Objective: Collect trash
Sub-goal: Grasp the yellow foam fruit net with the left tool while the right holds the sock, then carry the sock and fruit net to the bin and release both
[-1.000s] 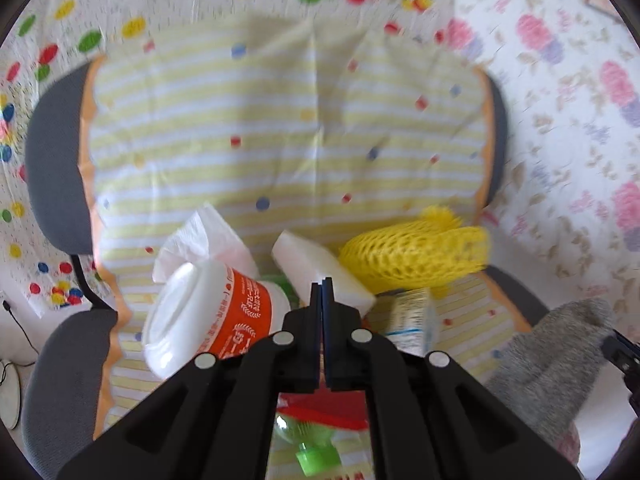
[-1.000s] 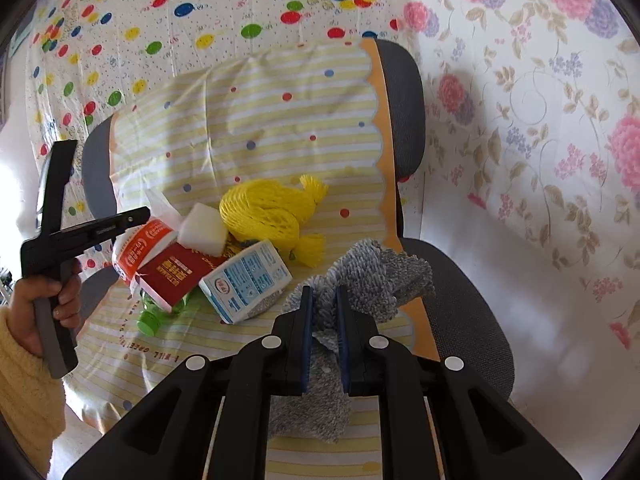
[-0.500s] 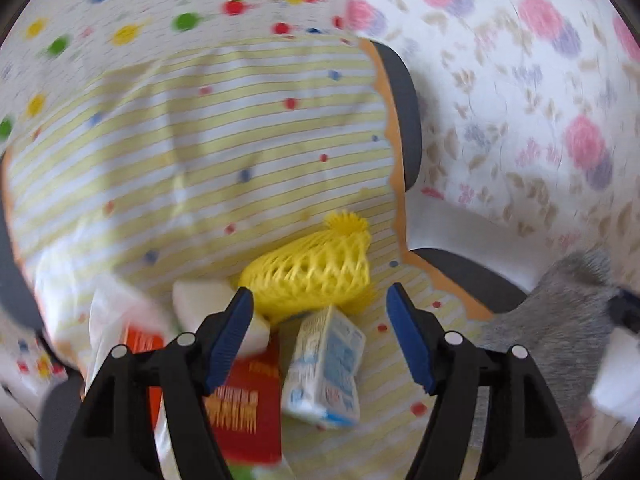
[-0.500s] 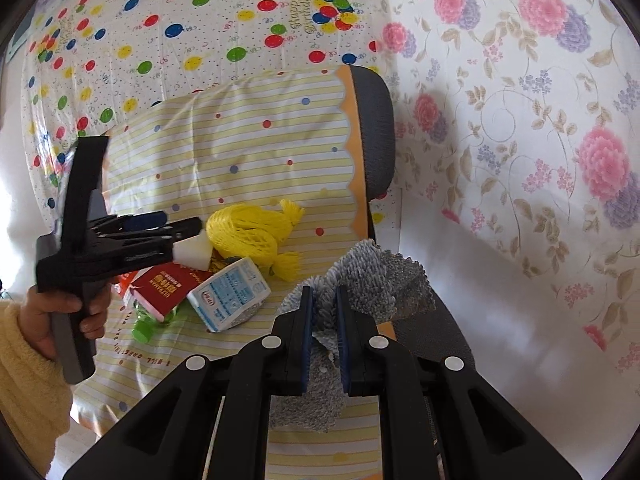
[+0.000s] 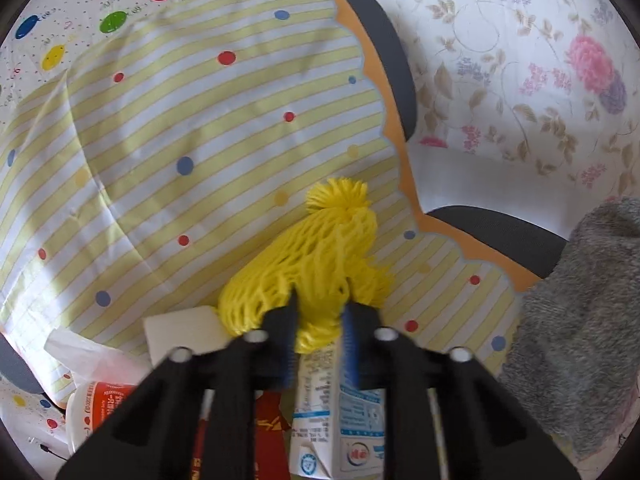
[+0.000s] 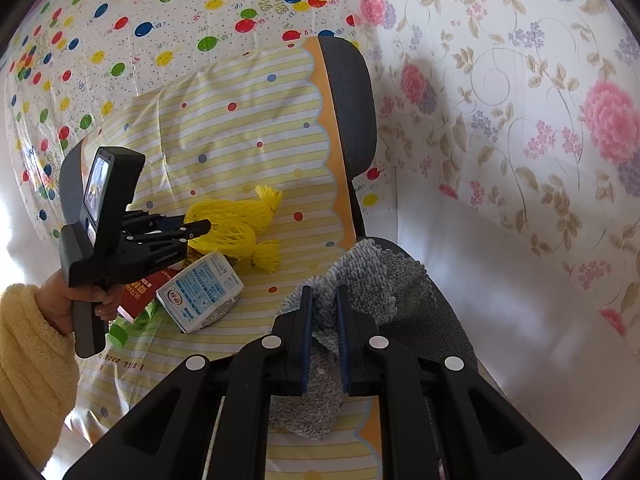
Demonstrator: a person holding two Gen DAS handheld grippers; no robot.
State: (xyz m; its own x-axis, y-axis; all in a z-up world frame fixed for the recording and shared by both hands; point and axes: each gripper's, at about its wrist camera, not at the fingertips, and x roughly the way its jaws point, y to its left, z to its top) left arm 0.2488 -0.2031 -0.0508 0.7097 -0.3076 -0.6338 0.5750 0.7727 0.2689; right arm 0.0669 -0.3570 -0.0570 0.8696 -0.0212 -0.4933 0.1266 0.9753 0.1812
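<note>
Landmark: yellow foam net, lying on the striped cover near the crease where chair seat meets backrest. Left gripper jaws have just been closing and are now pinching the net's near end. White sponge block touching the net on its left; milk carton lying just below it; red packet and white tub farther left. Right of the net, bare striped cloth running open to the orange scalloped edge. Right gripper clamping grey cloth at that edge.
</note>
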